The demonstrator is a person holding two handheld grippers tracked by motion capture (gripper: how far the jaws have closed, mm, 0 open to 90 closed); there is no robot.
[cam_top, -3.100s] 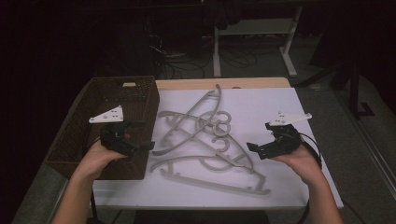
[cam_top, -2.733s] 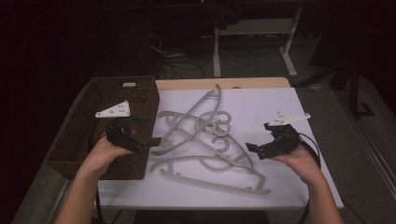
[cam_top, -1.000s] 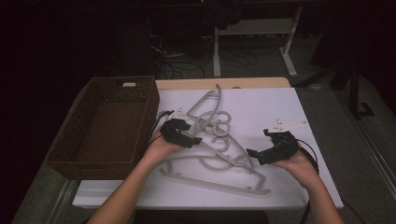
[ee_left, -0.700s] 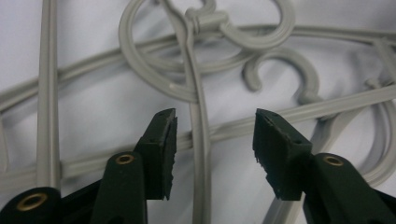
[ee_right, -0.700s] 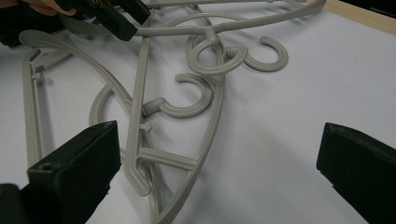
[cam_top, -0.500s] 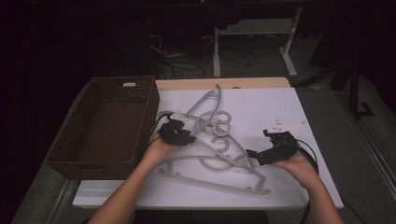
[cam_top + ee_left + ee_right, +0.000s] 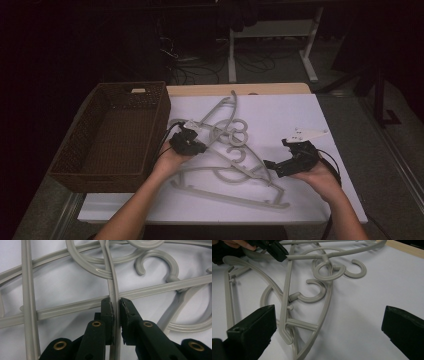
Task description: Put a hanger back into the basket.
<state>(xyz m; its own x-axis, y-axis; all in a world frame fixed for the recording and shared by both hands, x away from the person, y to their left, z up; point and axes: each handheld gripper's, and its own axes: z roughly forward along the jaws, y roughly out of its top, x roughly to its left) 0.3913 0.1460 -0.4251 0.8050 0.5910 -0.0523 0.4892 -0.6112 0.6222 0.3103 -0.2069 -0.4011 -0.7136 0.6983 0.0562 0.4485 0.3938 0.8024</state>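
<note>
Several grey plastic hangers (image 7: 227, 162) lie tangled in a heap on the white sheet (image 7: 300, 115) that covers the tabletop, spread from its middle toward the near edge, their hooks curling together near the centre. At the left edge stands a dark wicker basket (image 7: 162, 107), its right wall just beside the heap. The left gripper (image 7: 187, 142) sits at the heap's left side, close to the basket, and its jaws have just been closing: in the left gripper view they pinch a thin curved hanger arm (image 7: 113, 288) between the pads (image 7: 108, 308), the arm running up between them and crossing over a straight bar of another hanger. The person's left hand (image 7: 167, 160) grasps this gripper from the near side. The right gripper (image 7: 295, 157) rests toward the right edge of the tabletop, just beside the heap's right end, held in the right hand (image 7: 320, 175). Its jaws stand spread wide, one on each side of the right gripper view, with nothing between them but bare sheet and the ends of the hangers (image 7: 322, 292)
</note>
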